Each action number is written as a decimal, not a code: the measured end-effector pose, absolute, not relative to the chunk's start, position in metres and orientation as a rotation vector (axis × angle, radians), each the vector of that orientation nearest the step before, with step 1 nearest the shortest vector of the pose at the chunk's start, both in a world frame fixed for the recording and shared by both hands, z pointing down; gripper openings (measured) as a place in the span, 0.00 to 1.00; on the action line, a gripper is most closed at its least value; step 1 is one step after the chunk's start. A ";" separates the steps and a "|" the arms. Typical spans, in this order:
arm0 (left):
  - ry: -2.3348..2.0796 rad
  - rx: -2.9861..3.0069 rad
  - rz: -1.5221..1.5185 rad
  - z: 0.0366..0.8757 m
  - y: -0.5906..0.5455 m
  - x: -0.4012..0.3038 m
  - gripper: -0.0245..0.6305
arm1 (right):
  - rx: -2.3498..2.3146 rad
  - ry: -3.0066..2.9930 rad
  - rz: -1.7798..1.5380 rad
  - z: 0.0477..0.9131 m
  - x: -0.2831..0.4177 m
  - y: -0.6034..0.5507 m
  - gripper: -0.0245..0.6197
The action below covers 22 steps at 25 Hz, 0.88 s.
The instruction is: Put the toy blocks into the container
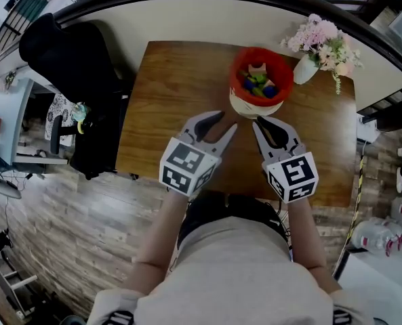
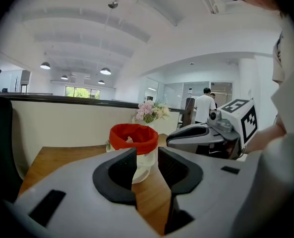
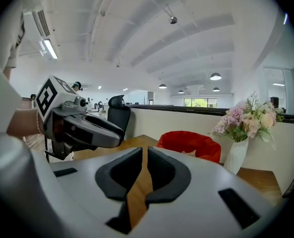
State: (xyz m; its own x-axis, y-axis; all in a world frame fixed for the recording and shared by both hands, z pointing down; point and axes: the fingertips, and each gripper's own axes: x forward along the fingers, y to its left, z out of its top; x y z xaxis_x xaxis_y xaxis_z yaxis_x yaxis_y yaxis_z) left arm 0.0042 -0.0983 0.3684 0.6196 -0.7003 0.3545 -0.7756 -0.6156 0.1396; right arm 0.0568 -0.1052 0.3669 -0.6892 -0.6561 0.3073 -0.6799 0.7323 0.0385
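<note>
The left tool [image 1: 228,122] and right tool [image 1: 260,126] are each a grey moulded shell with 2 black ribbed pads [image 2: 124,172] at the tip and, behind the jaws, a white cube [image 1: 187,168] of black square markers. The left tool's jaws are closing, nothing between them. The person wears a pale shirt [image 1: 234,276].

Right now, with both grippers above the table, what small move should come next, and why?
Probably just draw both grippers back: the toy blocks lie in the container, no block shows on the table, the left gripper is closing its jaws on nothing, and the right gripper is empty.
</note>
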 end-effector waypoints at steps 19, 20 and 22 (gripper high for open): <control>-1.199 2.464 0.378 0.407 -0.056 0.003 0.06 | 0.819 -2.718 0.180 0.381 0.028 -0.069 0.06; -1.192 2.459 0.380 0.410 -0.053 0.005 0.06 | 0.816 -2.714 0.189 0.383 0.028 -0.068 0.06; -1.179 2.446 0.388 0.417 -0.048 0.007 0.06 | 0.803 -2.707 0.193 0.386 0.027 -0.066 0.06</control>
State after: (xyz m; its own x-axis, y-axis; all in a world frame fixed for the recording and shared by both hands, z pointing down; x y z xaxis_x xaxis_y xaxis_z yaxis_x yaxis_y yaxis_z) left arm 0.0066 -0.0481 0.4174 0.6063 -0.6816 0.4096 -0.7916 -0.5663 0.2295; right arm 0.0268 -0.0661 0.3863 -0.7946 -0.5090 0.3310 -0.5509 0.8336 -0.0406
